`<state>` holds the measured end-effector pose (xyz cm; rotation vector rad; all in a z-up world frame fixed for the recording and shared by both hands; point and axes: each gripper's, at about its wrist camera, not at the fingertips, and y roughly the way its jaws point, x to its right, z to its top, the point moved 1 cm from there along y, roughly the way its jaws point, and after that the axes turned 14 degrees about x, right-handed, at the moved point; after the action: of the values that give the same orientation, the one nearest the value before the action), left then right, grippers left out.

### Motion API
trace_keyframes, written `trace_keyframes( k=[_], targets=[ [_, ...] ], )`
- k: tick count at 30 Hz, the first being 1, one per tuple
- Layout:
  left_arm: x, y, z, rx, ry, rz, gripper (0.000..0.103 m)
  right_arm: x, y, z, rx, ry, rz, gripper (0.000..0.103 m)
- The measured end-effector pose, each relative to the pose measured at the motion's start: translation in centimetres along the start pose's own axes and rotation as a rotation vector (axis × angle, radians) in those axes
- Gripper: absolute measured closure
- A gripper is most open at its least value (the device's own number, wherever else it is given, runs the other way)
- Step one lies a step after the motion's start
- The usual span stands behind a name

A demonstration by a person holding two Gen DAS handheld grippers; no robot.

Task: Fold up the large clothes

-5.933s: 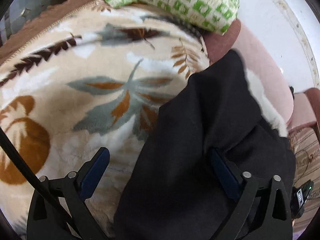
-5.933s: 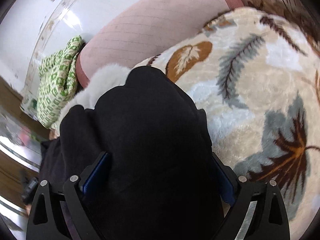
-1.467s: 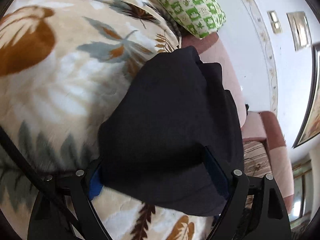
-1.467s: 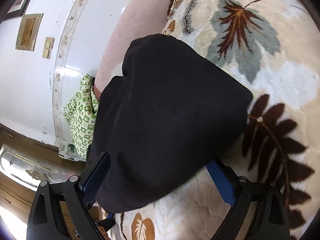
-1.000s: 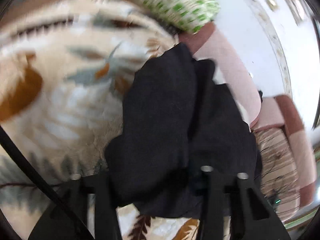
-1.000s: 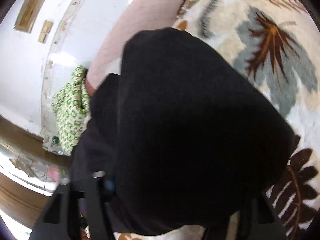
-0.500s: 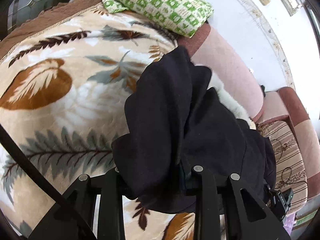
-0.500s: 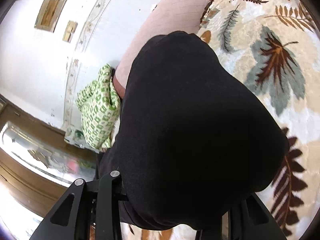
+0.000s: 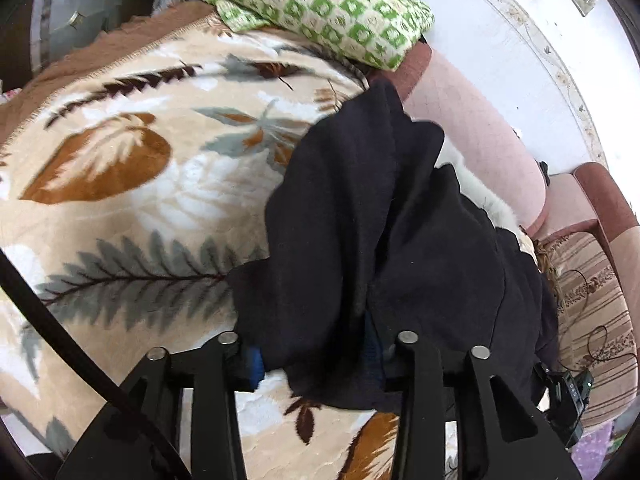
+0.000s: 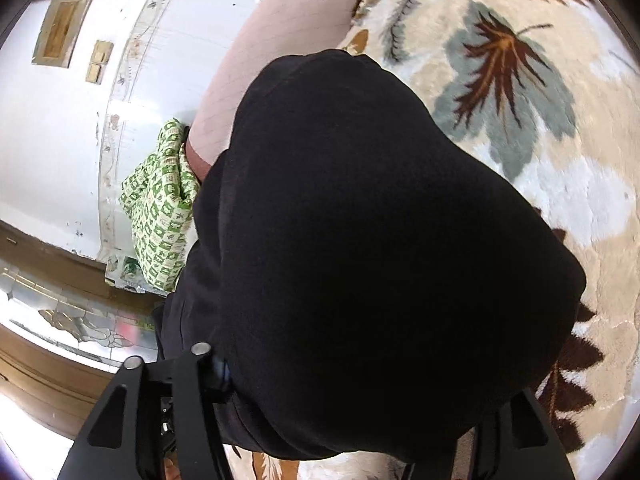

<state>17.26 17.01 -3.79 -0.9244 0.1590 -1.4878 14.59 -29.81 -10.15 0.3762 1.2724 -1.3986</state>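
you've got a leaf-print blanket spread beneath, a green checked cloth heaped at the pink sofa back (wall plates above, possibly switches).

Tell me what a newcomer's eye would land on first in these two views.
The black garment dominates both views, bunched up between the left gripper's closed-in fingers and filling most of the right wrist view. Beneath it spreads the cream leaf-patterned blanket, with a green-and-white checked pillow at its far end by the pink sofa back.
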Motion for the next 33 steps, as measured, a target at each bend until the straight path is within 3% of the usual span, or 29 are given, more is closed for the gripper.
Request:
trace_keyframes(
  k=[2,4,6,9,11,18,22,26,33],
  targets=[
    [-0.2,-1.0,0.3,0.032,0.007,0.006,0.059,-0.2,-0.6,-0.1,0.007,0.009,-0.009,0.03],
    [-0.1,-2.5,0.7,0.084,0.034,0.018,0.045,-0.4,-1.6,-0.2,0.021,0.007,-0.026,0.028],
    [0.0,-4.5,1.0,0.186,0.082,0.064,0.038,-0.6,-3.0,-0.5,0.05,-0.01,-0.049,0.028],
    [1.1,-6.7,1.1,0.3,0.188,0.125,0.036,-1.1,-5.4,-1.4,0.113,-0.059,-0.086,0.028],
    [1.7,-7.3,0.8,0.332,0.243,0.14,0.033,-1.7,-6.7,-1.8,0.156,-0.107,-0.11,0.028],
    [2.5,-5.4,-0.5,0.274,0.295,0.152,0.032,-7.6,-11.7,-2.9,0.404,-0.432,-0.153,0.028],
    [2.9,-4.6,-1.0,0.26,0.317,0.16,0.032,-11.5,-9.2,-3.0,0.33,-0.539,-0.112,0.028],
    [3.0,-3.8,-1.3,0.245,0.337,0.171,0.032,-14.7,-4.1,-3.4,0.245,-0.637,-0.097,0.029],
    [2.3,-2.1,-0.9,0.185,0.301,0.164,0.032,-14.0,5.3,-2.2,0.146,-0.675,-0.251,0.032]
  ],
)
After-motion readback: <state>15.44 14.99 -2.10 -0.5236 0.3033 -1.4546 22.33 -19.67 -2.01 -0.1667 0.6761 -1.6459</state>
